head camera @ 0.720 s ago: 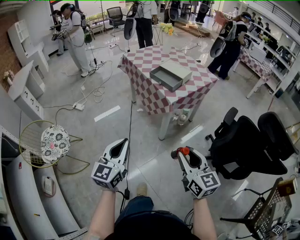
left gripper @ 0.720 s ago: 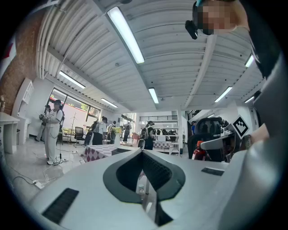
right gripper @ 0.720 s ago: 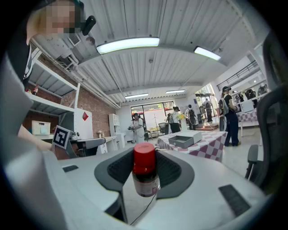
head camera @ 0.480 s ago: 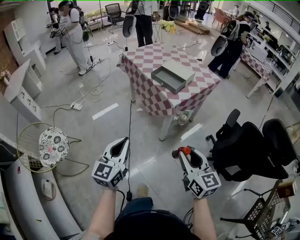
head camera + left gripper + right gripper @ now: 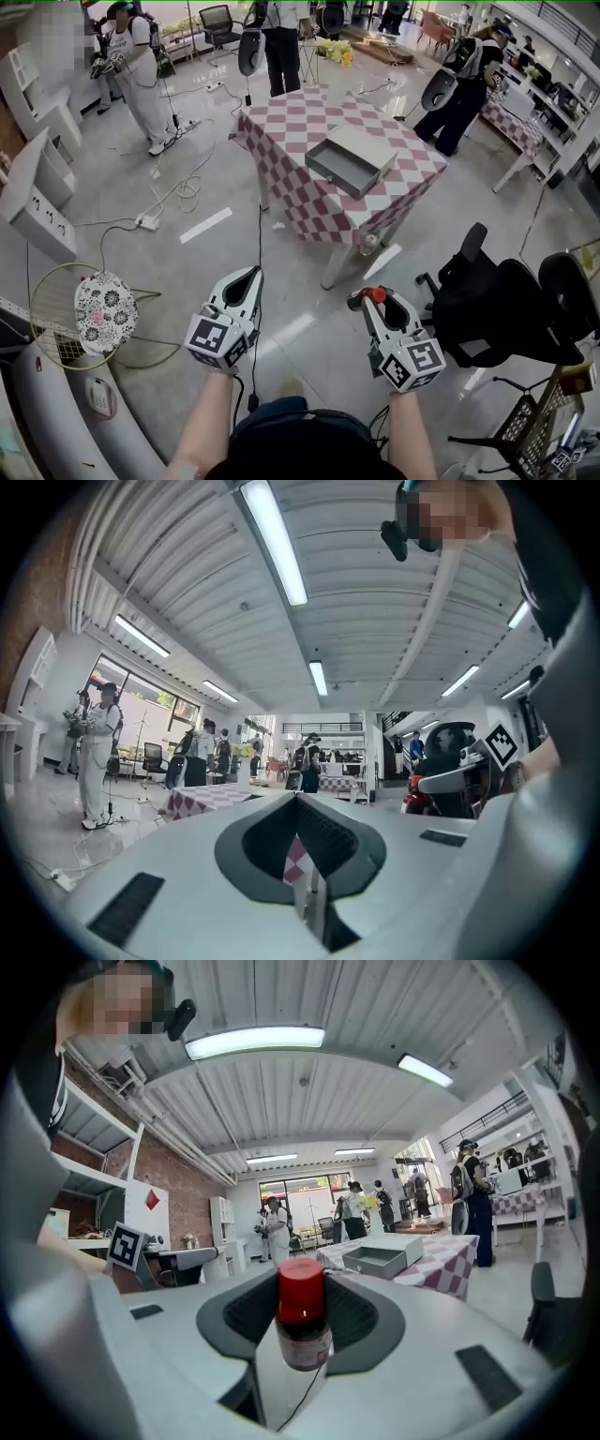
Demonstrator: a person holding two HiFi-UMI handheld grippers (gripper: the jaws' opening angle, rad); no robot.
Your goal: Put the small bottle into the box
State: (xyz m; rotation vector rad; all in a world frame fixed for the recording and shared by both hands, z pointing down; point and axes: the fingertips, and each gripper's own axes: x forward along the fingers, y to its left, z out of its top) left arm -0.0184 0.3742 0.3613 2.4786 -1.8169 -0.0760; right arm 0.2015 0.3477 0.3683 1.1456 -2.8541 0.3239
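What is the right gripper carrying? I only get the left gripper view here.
Observer: A small bottle with a red cap, standing upright between the jaws of the right gripper, which are closed on it.
Operator: Where is the box?
Observer: The head view shows the grey box lying open on the checked table ahead, with nothing visible inside.
Operator: Anything on the floor on the way?
Observer: A thin black cable runs across the floor from near the table back toward the person's feet.
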